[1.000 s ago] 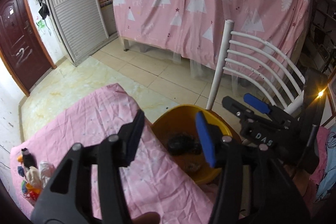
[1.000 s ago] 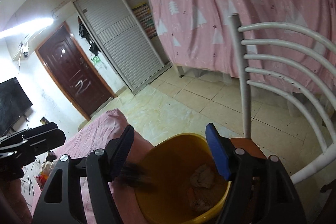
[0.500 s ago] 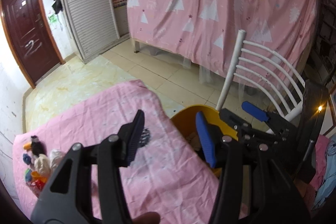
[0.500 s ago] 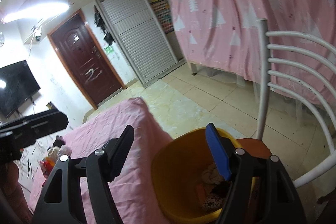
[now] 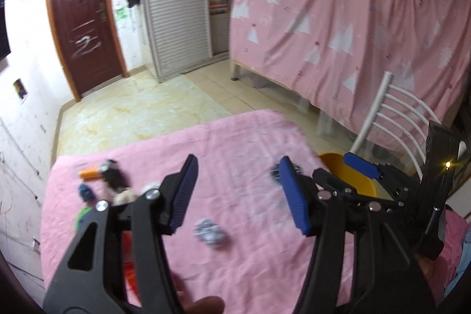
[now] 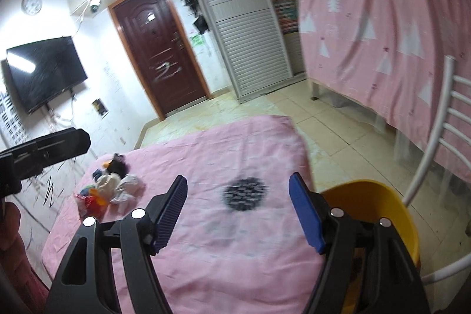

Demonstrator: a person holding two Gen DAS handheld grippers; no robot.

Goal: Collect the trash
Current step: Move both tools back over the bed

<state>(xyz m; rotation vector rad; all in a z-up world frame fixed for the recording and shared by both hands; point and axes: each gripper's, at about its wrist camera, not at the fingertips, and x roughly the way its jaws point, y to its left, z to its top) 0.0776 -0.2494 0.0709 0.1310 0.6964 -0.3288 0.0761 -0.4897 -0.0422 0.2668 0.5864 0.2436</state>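
Hovering over wrinkled pink cloth [image 5: 250,155], left claw [image 5: 238,193] opening, right claw [image 6: 241,214] wide, both empty.

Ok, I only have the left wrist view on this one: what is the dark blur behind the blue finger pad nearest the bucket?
Observer: The right wrist view shows it whole: a round, black, mesh-patterned patch lying flat on the pink tablecloth.
Operator: Is the right gripper carrying anything?
Observer: No. The right gripper has its jaws open, with only cloth seen between them.
Operator: And the yellow plastic bucket?
Observer: The yellow plastic bucket stands off the table's right edge, in front of the white slatted chair. The gripper hides its bottom.
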